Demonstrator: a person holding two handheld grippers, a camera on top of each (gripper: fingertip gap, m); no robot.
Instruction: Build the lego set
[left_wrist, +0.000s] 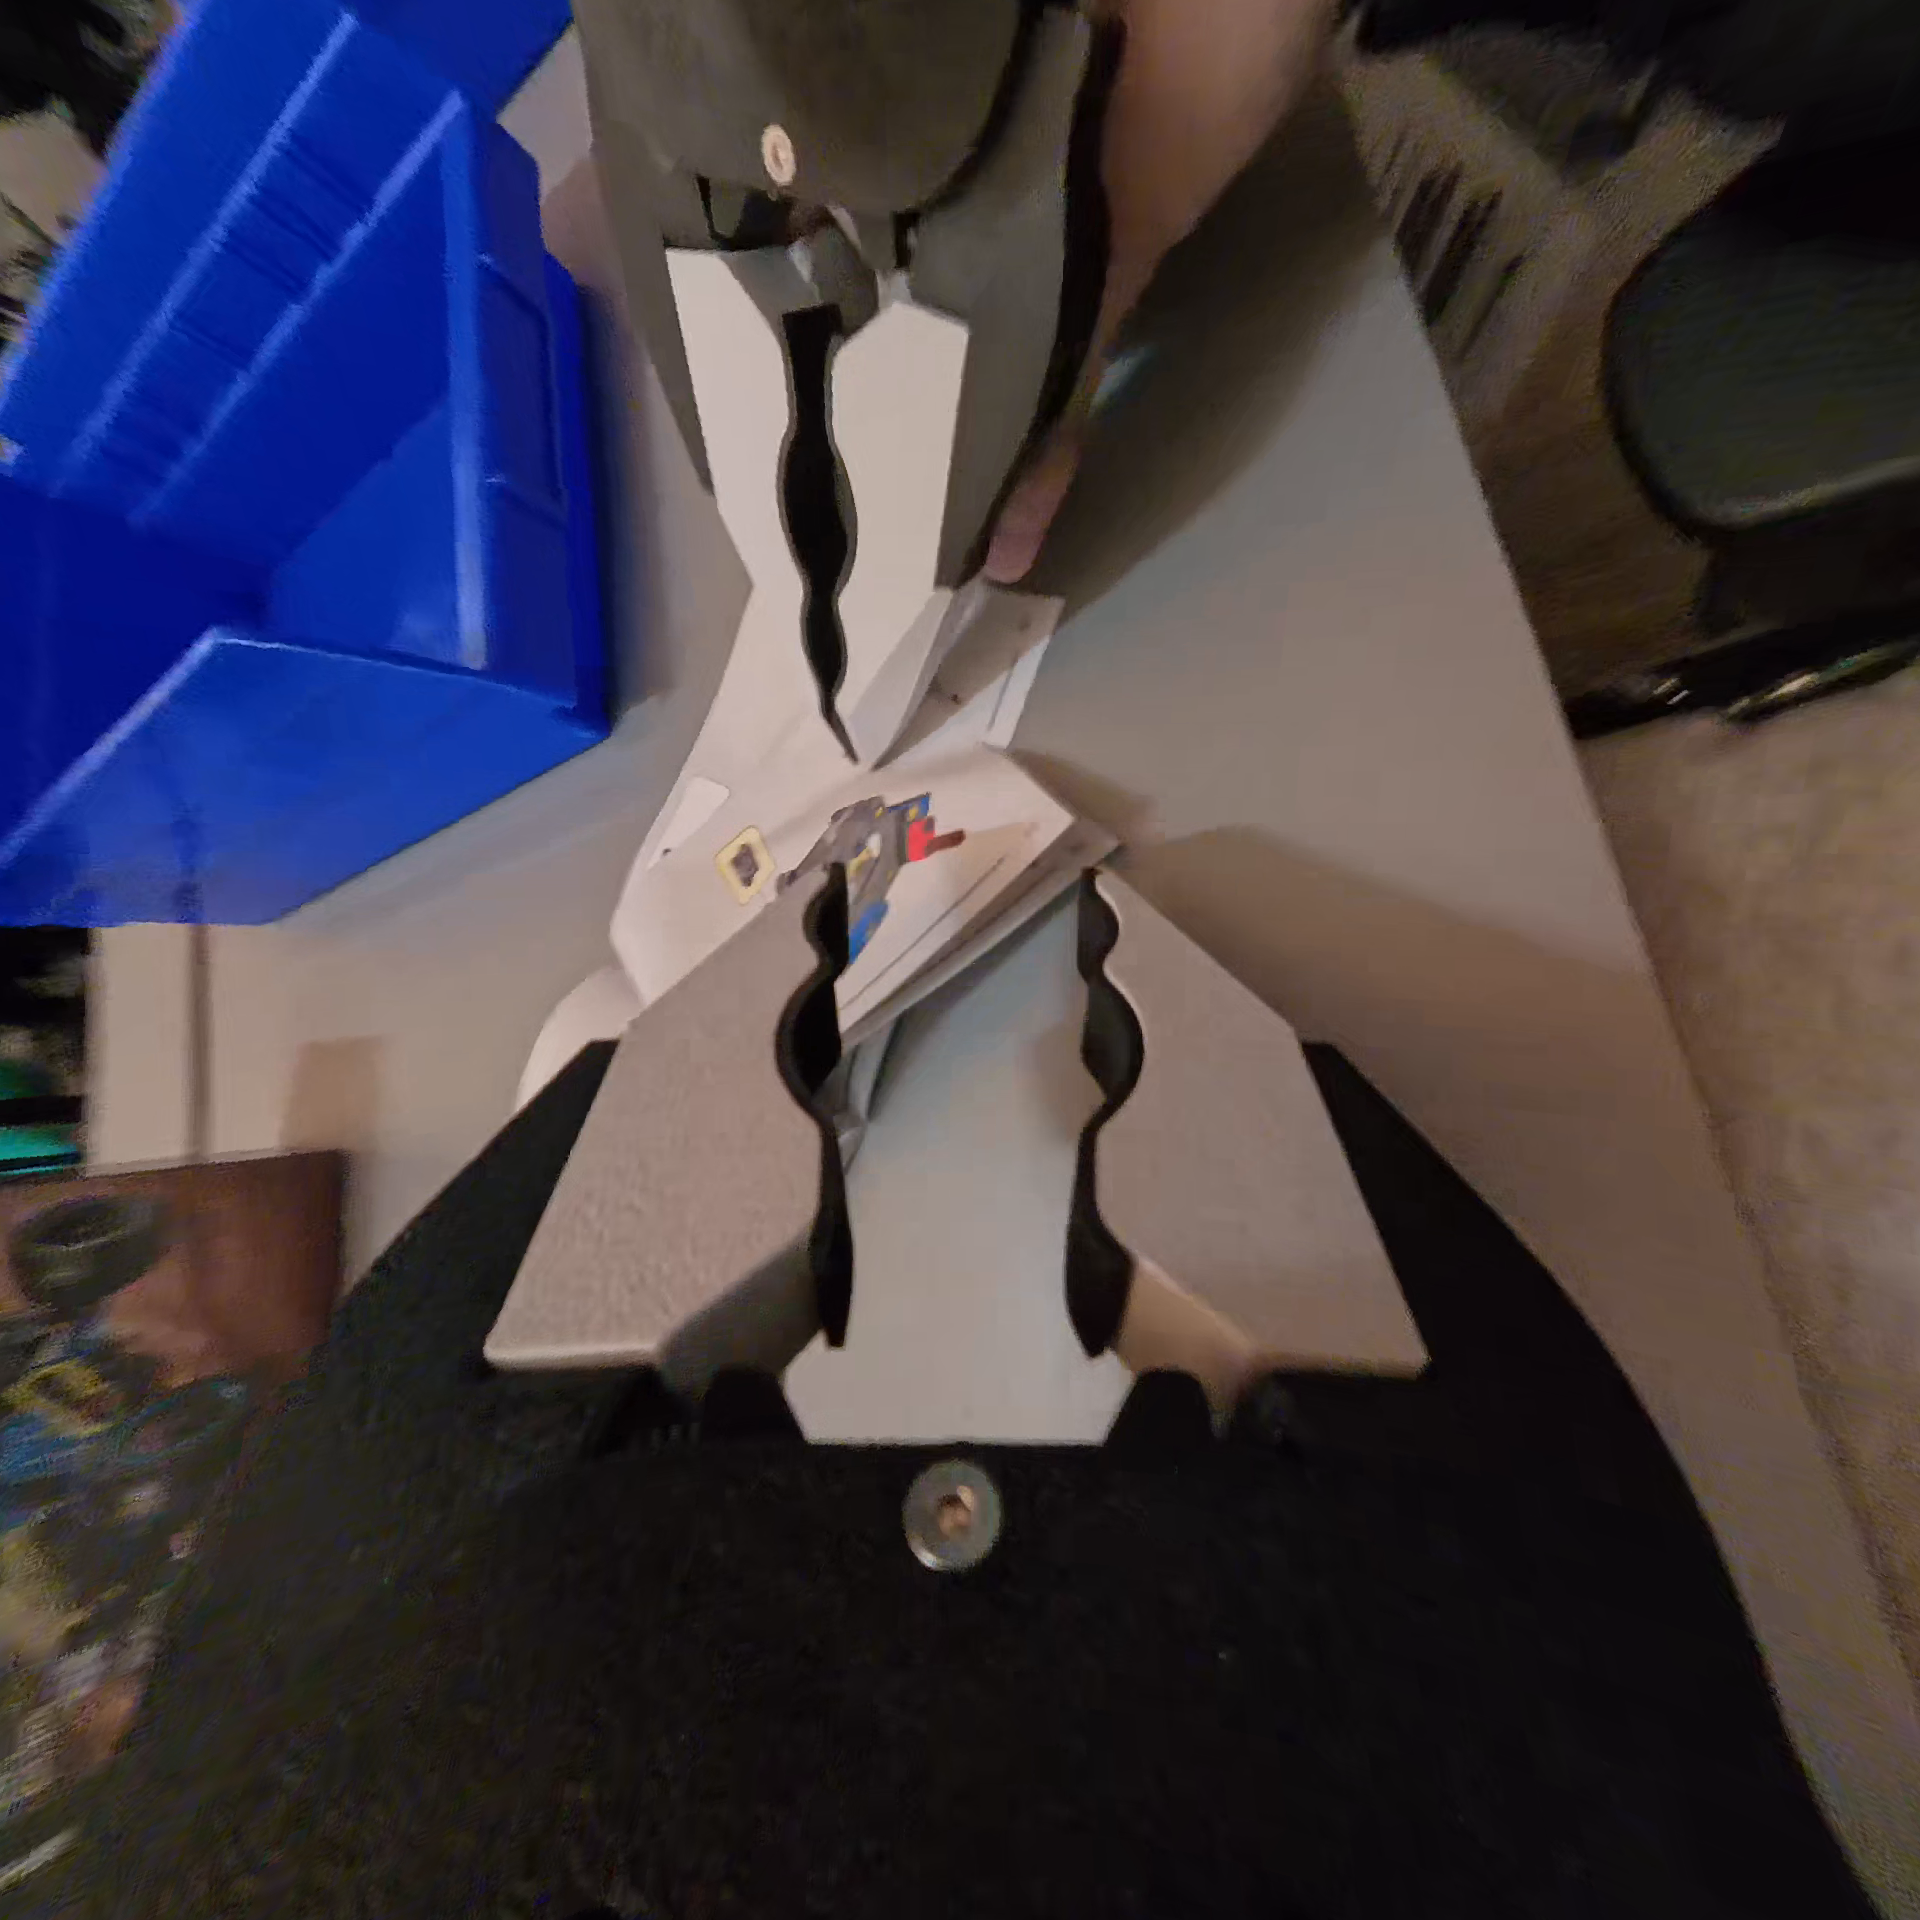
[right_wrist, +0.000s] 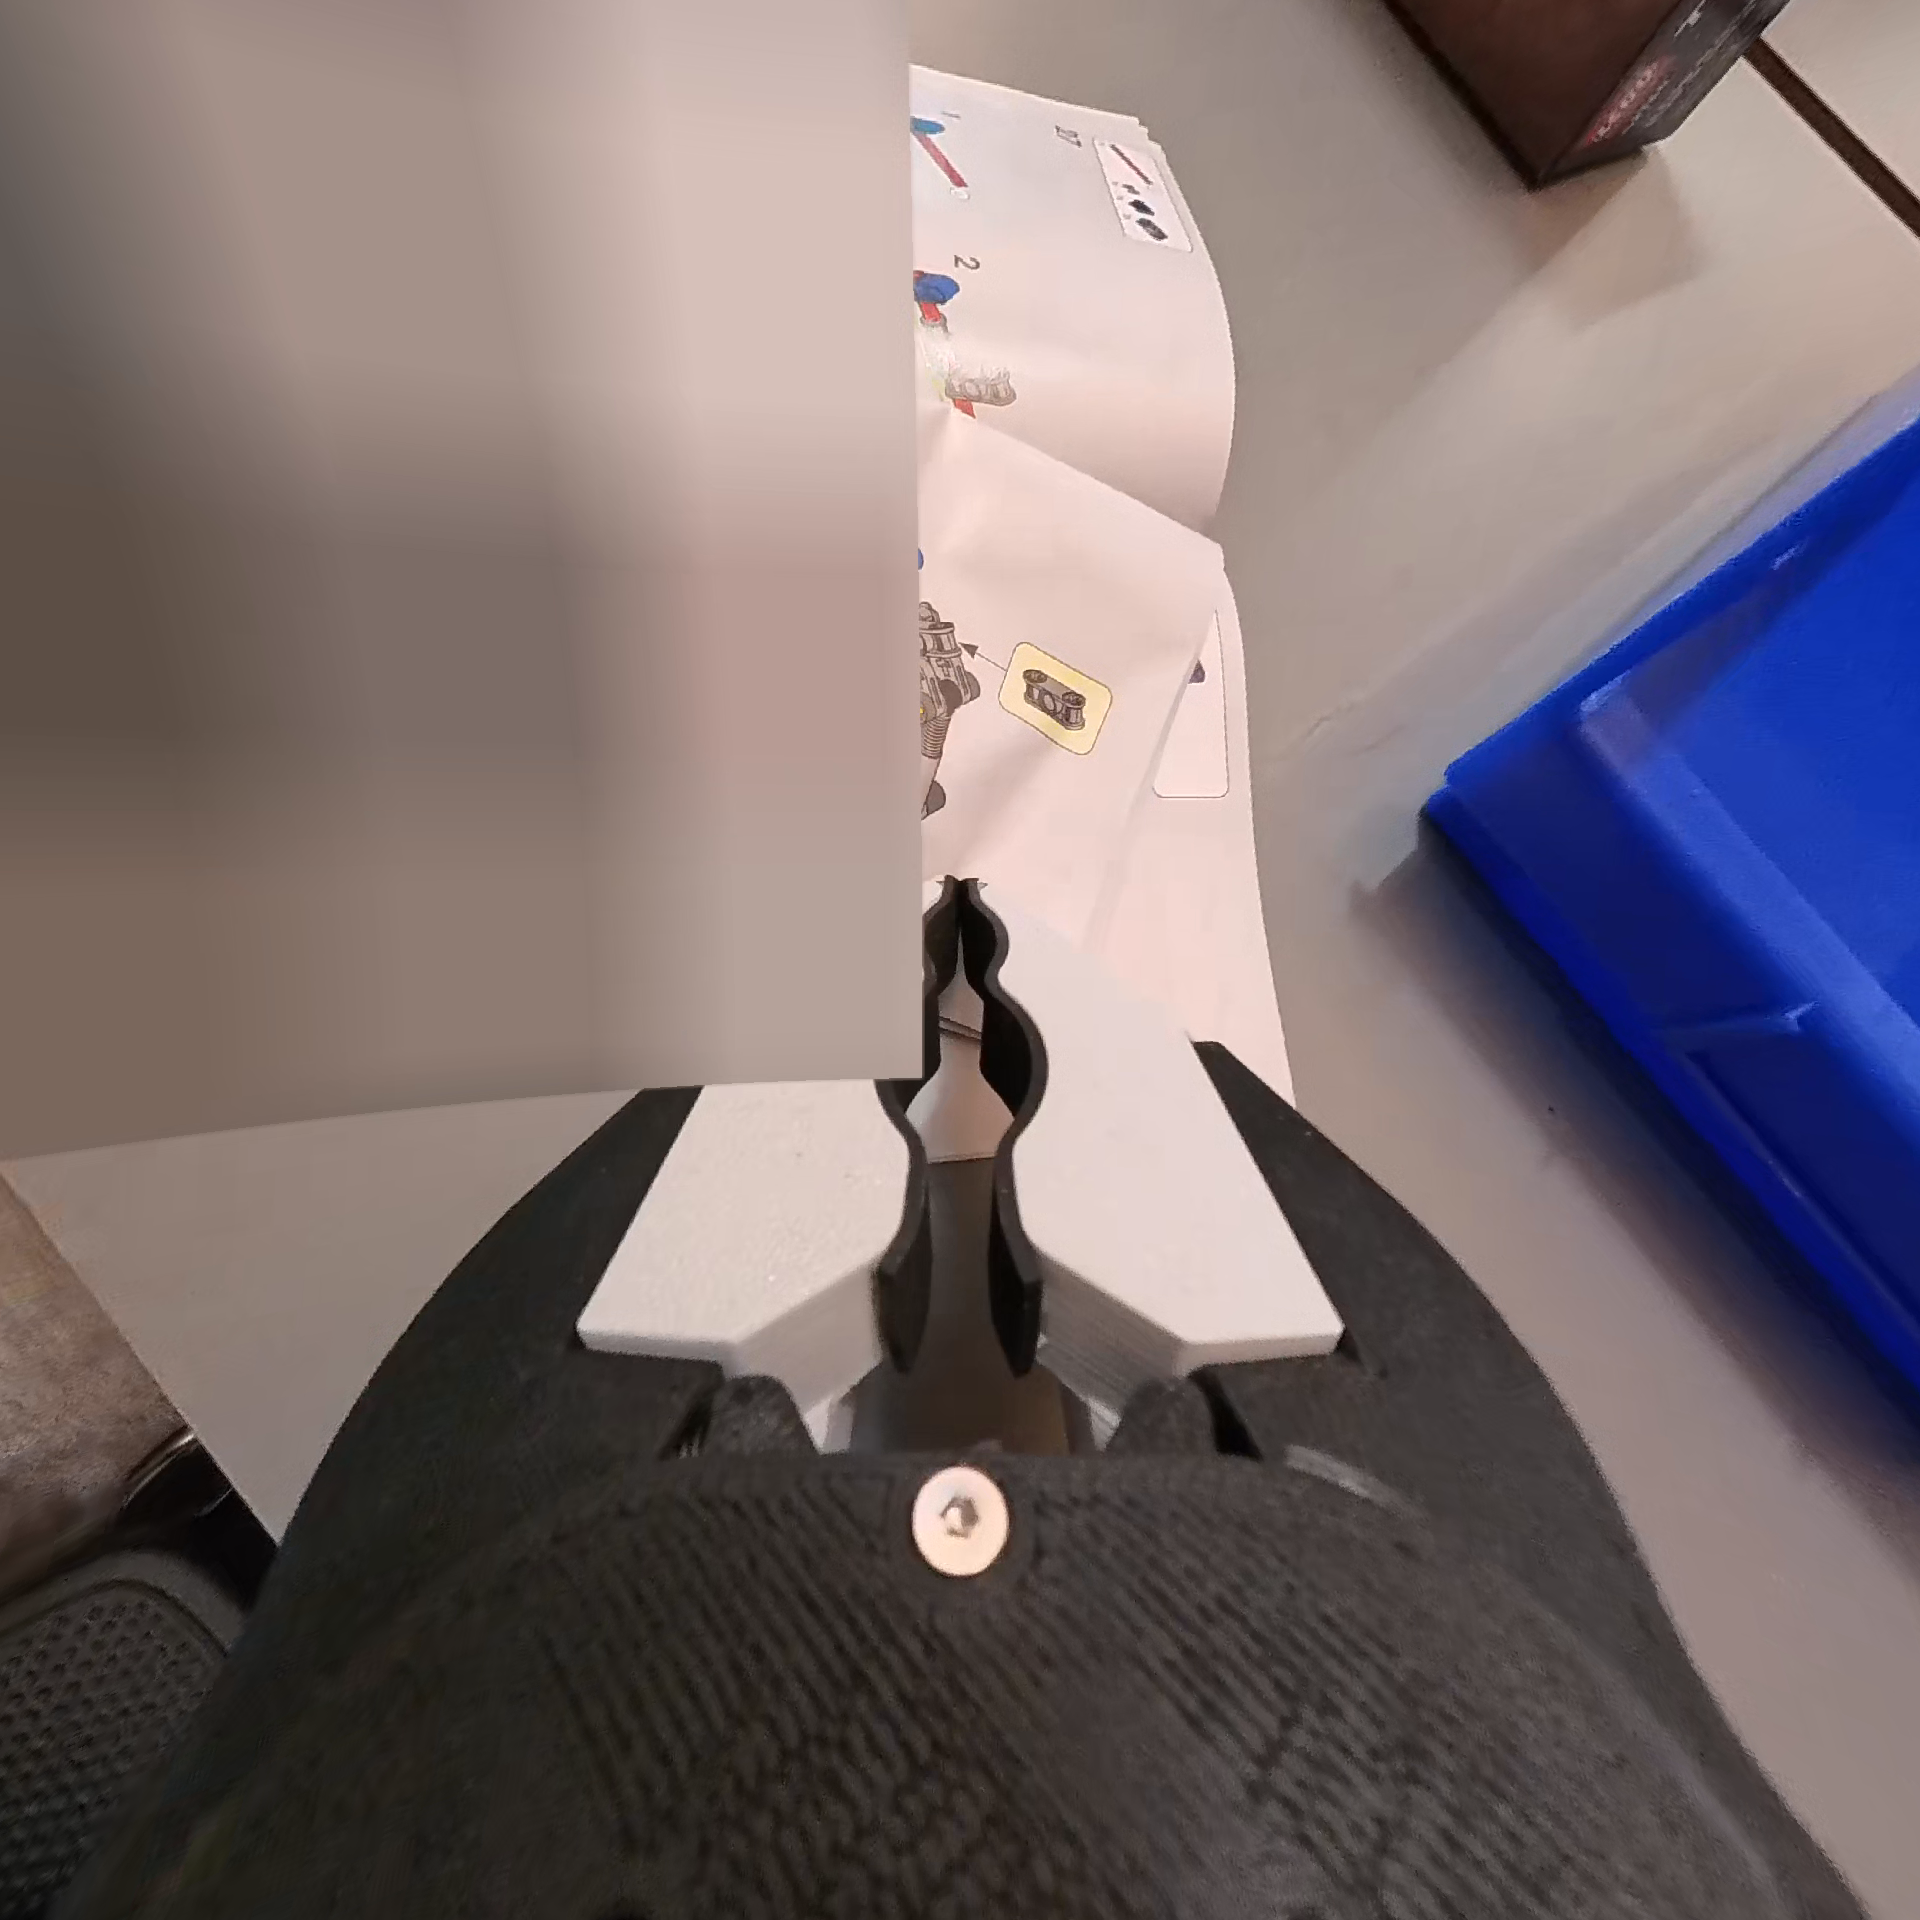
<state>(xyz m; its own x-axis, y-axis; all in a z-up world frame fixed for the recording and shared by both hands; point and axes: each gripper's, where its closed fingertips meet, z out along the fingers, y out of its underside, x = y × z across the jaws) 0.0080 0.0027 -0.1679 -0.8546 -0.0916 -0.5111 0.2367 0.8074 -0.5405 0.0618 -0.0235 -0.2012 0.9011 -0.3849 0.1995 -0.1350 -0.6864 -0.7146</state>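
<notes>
A white paper instruction booklet with coloured building diagrams (right_wrist: 1081, 540) lies open on the pale grey tabletop (right_wrist: 1475, 343), at frame centre in both views. The left gripper (left_wrist: 961, 883) has its fingers spread wide at the booklet's lower edge, holding nothing. The right gripper (right_wrist: 961, 883) has its tips pinched together on a page edge; a blue plastic bin (right_wrist: 1714, 883) sits right.
</notes>
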